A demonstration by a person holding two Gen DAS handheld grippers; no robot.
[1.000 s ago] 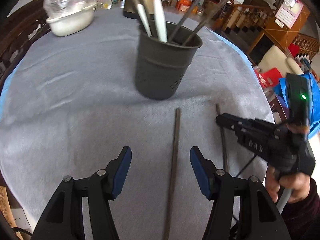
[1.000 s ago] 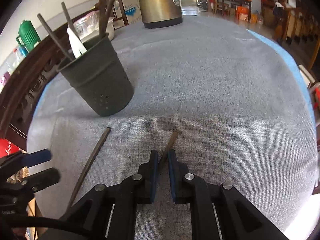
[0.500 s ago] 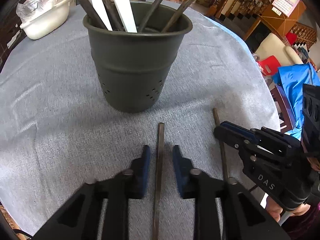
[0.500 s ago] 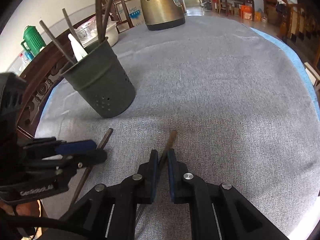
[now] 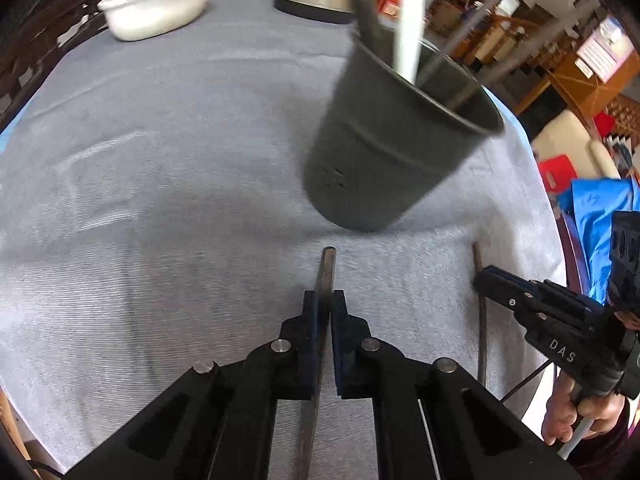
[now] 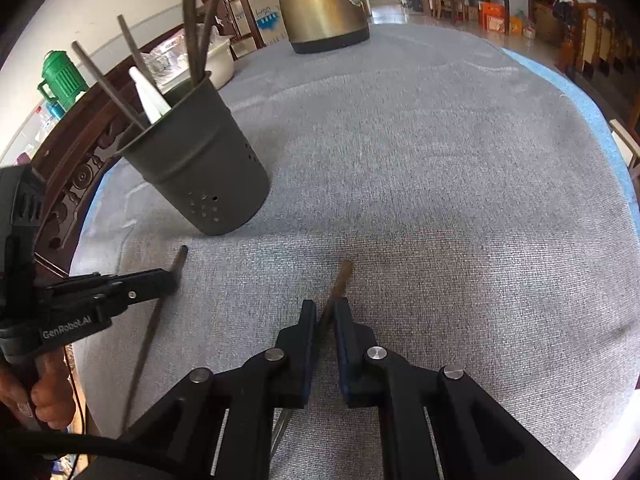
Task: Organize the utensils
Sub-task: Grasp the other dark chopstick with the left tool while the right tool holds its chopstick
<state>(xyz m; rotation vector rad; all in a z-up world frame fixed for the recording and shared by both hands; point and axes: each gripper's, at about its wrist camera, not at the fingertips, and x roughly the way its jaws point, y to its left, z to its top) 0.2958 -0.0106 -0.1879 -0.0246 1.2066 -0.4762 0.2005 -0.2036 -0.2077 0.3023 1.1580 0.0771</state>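
A dark metal utensil holder [image 5: 392,148] stands on the grey tablecloth [image 5: 160,200] with several chopsticks and a white utensil in it. In the left wrist view my left gripper [image 5: 325,298] is shut on a dark chopstick [image 5: 328,268] just short of the holder's base. My right gripper [image 6: 326,308] is shut on a brown chopstick [image 6: 345,274] whose tip pokes out past the pads. Each gripper also shows in the other view: the right gripper [image 5: 482,276] over its chopstick [image 5: 482,344], the left gripper [image 6: 170,276] on the dark chopstick [image 6: 148,340] near the holder [image 6: 200,172].
A brass kettle [image 6: 320,4] stands at the far side of the round table. A white bowl with plastic wrap [image 5: 156,8] sits far left. A carved wooden chair back [image 6: 72,184] runs along the table's left edge. Blue cloth [image 5: 592,216] and chairs lie beyond the right edge.
My left gripper went from wide open to shut on the dark chopstick and came closer to the holder. The right gripper kept still with its chopstick.
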